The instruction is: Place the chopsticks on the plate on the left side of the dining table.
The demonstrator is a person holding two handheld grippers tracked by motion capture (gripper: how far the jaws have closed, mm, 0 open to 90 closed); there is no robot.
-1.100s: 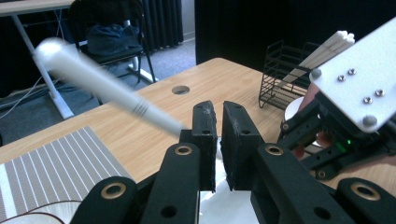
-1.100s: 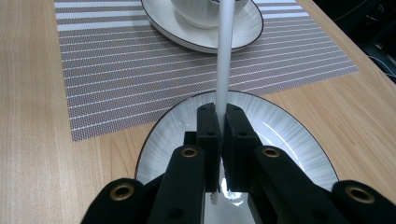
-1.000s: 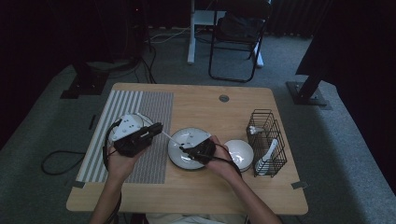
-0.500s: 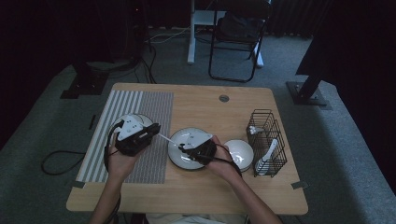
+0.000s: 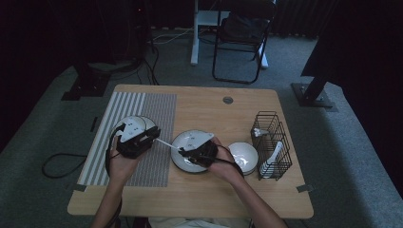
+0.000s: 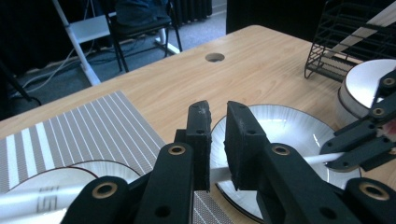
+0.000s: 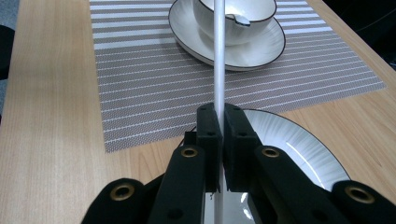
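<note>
Wooden worktop (image 5: 204, 102), striped placemat (image 5: 152, 109). Right gripper (image 7: 218, 122) fingers clamp a white spoon handle (image 7: 218, 56); left gripper (image 6: 217, 135) fingers narrow, just opening, handle between them.

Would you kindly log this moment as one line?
left gripper: jaws just opening, spoon between | right gripper: shut on spoon, above plate | spoon: reaches over bowl

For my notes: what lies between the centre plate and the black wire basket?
A white bowl stands there, as the high view shows.
</note>
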